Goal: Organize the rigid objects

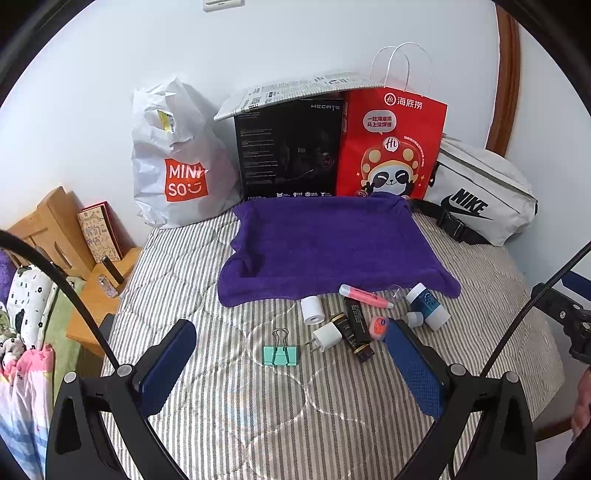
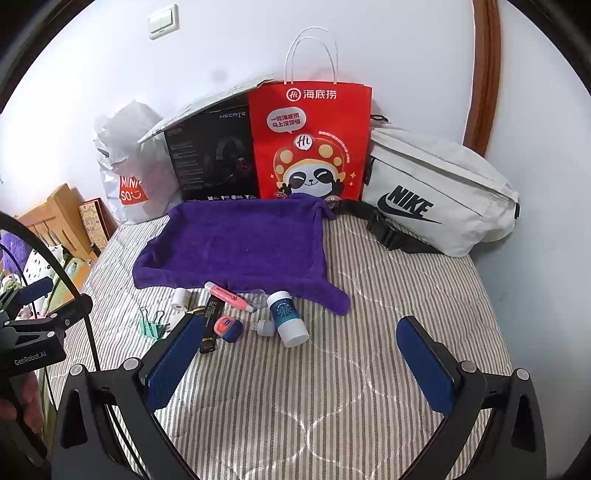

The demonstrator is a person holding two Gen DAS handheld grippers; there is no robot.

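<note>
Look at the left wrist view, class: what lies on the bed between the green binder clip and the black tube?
A white charger plug lies between the green binder clip and the black tube, touching neither clearly; the left wrist view shows it.

You are in a bedroom at home: the work surface is a bed with a striped quilted cover, set against a plain white wall with a light switch (upper left in the right wrist view). A wooden bedside stand sits at its left, with patterned bedding nearby. Shopping bags, a headset box and a white waist bag line the wall.
</note>
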